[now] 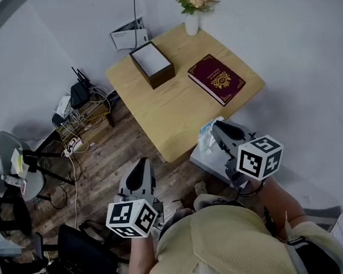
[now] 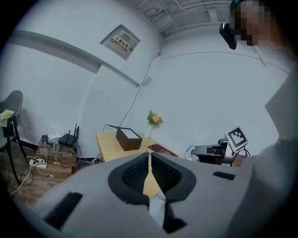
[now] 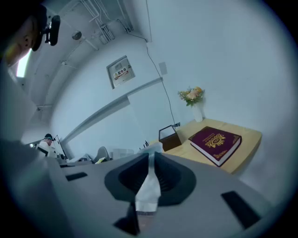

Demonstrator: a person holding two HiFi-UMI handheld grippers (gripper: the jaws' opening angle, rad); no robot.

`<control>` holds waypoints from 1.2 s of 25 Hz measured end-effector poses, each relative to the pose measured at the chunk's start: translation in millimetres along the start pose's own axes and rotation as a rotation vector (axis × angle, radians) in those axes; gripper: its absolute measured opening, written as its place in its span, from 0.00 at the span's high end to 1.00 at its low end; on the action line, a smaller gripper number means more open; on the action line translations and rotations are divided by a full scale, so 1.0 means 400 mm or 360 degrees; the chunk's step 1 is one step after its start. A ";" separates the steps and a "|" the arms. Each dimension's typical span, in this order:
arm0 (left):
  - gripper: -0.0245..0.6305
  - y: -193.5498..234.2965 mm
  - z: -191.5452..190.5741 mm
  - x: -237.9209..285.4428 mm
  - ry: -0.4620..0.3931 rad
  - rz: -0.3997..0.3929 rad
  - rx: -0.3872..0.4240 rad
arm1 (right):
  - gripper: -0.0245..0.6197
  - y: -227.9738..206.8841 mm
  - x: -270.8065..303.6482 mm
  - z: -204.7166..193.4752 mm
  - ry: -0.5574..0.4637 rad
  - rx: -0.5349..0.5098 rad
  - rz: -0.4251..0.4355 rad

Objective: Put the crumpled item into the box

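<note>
The right gripper (image 1: 217, 126) is holding the crumpled item (image 1: 207, 139), a pale, wrinkled piece of what may be thin plastic; the material is hard to judge. In the right gripper view, its jaws are pressing together on a white strip of the item (image 3: 149, 185), which is running down the narrow slot between them. Seen from the head view, the item is hanging just off the table's (image 1: 170, 119) near right edge, close to the near corner and well apart from the box (image 1: 152, 64).

The box is dark brown with a pale inside. It is standing open near the table's far left edge, short of the far corner. A vase of flowers (image 1: 193, 6) is sitting at that far corner. A dark red book (image 1: 217, 78) with gold ornament is lying flat towards the right corner, apart from the box.

The left gripper (image 1: 141, 166) is hanging over the wooden floor (image 1: 108, 162), off the table's near left edge. Its jaws are sitting closed against each other with nothing between them, as the left gripper view shows. A tangle of cables and network gear (image 1: 77, 108) is lying on the floor beyond the table's left corner.
</note>
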State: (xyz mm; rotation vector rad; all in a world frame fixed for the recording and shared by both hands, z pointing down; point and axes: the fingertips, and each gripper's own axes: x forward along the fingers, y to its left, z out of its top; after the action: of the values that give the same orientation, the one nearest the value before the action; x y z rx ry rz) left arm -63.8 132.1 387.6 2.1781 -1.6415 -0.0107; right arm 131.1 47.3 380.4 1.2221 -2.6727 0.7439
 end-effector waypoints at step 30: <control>0.91 -0.078 -0.007 0.185 0.0031 0.0145 0.0117 | 0.87 -0.113 0.100 0.049 0.0085 0.0104 0.0331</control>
State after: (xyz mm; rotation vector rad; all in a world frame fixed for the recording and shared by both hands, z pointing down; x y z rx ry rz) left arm -11.8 71.4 397.3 2.1472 -1.7549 0.0980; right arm 139.7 -14.5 392.4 0.9319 -2.7800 0.8844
